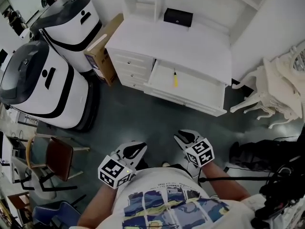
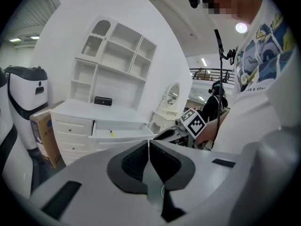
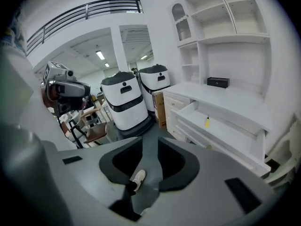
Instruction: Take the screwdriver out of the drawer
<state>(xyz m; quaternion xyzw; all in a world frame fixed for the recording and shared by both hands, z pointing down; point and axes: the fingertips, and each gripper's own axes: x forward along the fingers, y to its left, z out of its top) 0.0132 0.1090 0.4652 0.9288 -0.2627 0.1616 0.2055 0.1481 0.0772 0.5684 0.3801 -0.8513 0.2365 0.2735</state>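
Left gripper [image 1: 137, 150] jaws pressed together, right gripper [image 1: 184, 137] jaws spread, empty; screwdriver [image 1: 175, 79] in open drawer [image 1: 200, 88], cardboard box [image 1: 102, 51] beside cabinet [image 1: 143, 44].

White hutch [image 1: 167, 42] (dark grey floor [image 1: 143, 120])

A white painted desk [image 1: 157, 39] stands on the dark grey floor [image 1: 143, 123] at the far side. Its wide drawer [image 1: 195, 93] is pulled open toward the near side. A yellow-handled screwdriver [image 1: 175, 78] lies in it, left of middle. A small black box [image 1: 178, 17] rests on the desktop. A brown cardboard box [image 1: 101, 51] stands on the floor just left.
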